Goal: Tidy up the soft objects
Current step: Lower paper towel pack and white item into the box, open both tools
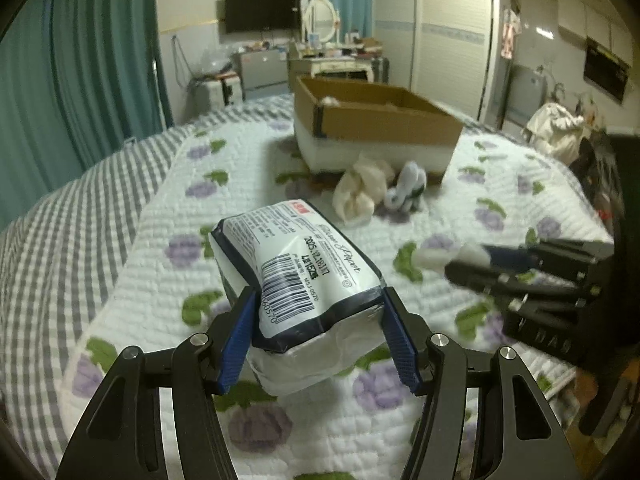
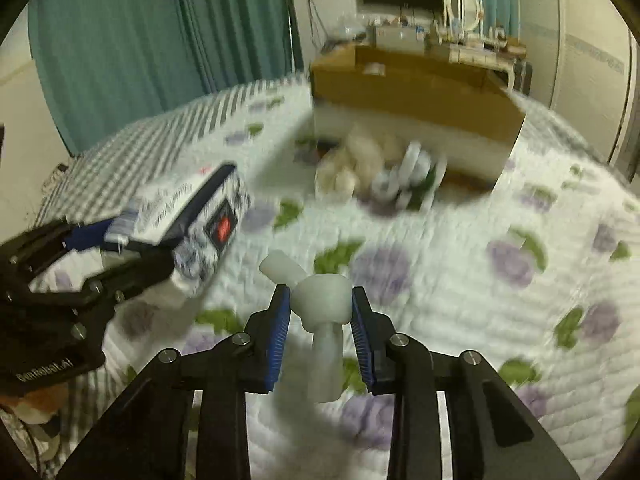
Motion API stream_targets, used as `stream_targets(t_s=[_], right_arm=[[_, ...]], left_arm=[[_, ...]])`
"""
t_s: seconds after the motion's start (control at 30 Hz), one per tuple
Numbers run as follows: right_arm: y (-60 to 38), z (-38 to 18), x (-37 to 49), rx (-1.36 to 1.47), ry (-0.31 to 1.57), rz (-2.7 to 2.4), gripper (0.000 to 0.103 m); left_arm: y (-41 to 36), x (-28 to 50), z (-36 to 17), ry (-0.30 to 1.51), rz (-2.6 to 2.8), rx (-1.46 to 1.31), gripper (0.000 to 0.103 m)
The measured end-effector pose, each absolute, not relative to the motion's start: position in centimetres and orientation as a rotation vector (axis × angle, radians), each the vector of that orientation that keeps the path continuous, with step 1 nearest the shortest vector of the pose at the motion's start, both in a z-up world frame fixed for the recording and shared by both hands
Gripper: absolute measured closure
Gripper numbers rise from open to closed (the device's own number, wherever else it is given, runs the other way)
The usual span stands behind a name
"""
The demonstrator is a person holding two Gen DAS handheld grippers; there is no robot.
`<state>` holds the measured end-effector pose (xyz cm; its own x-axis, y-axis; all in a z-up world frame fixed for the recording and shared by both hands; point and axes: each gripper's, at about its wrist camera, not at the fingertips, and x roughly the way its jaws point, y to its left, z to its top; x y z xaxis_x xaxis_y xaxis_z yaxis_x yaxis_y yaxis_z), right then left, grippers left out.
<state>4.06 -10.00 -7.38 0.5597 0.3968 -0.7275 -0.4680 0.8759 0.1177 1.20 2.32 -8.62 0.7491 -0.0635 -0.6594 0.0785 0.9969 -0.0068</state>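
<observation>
My left gripper (image 1: 316, 312) is shut on a tissue pack (image 1: 296, 276), white with a dark border and barcode, held above the bed; it also shows in the right wrist view (image 2: 192, 216). My right gripper (image 2: 320, 304) is shut on a knotted white sock (image 2: 320, 300), held above the quilt; it shows at the right of the left wrist view (image 1: 468, 262). A cardboard box (image 1: 384, 120) stands open on the bed ahead. A cream cloth bundle (image 1: 364, 188) and a white-and-dark sock roll (image 1: 408, 186) lie in front of the box.
The bed carries a white quilt (image 1: 160, 240) with purple grape prints over a grey checked sheet (image 1: 52, 240). Teal curtains (image 1: 72, 80) hang at the left. A dresser with a mirror (image 1: 320, 20) and a TV (image 1: 262, 10) stand behind the box.
</observation>
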Motion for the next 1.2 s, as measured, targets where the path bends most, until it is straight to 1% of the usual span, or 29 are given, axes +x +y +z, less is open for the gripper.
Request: stream_targets(t_s=[0.17,0.33,0.47,0.63,0.87,0.93,1.03,1.07,1.1,1.13,1.17,1.2], right_arm=[[-11.4,-1.4,7.9,-0.062,0.741,0.474,0.073],[-13.1,5.6,13.3,-0.046,0.658,0.446,0.073],[-14.2,8.3,18.0,-0.05,0.616,0.397,0.073],[-14.6,8.0,23.5,-0.075,0.604,0.366,0.073],[-14.5,3.2,30.3,-0.049,0.667,0.35,0.072],[-14.7,2.0,31.3,-0.039,0.682,0.352,0.071],[-15.1,0.4,32.5,-0.028,0.707,0.339,0.07],[-15.3,0.1,32.7,-0.021,0.712,0.339,0.069],[-15.5,0.0,33.0,-0.014,0.716,0.34,0.061],[-15.7,0.2,33.1,-0.007,0.716,0.338,0.054],[-15.8,0.5,32.9,-0.002,0.708,0.33,0.041],[-16.1,0.9,32.5,0.001,0.694,0.324,0.037]], left_arm=[[1.7,3.7,-4.3,0.638,-0.104,0.026,0.043],[1.0,8.4,0.4,0.539,-0.122,0.034,0.043],[-0.4,13.4,2.4,0.484,-0.103,0.1,0.043],[-2.0,19.5,1.3,0.493,-0.113,0.134,0.043],[-3.6,25.9,-2.8,0.551,-0.109,0.164,0.043],[-4.1,26.1,-3.4,0.531,-0.111,0.191,0.037],[-4.8,26.3,-4.3,0.513,-0.104,0.237,0.022],[-4.9,26.2,-4.4,0.513,-0.093,0.247,0.015],[-5.0,26.0,-4.4,0.505,-0.078,0.252,0.012],[-5.0,25.8,-4.3,0.501,-0.066,0.247,0.012],[-4.8,25.6,-4.1,0.503,-0.059,0.239,0.012],[-4.5,25.4,-3.7,0.507,-0.05,0.226,0.012]])
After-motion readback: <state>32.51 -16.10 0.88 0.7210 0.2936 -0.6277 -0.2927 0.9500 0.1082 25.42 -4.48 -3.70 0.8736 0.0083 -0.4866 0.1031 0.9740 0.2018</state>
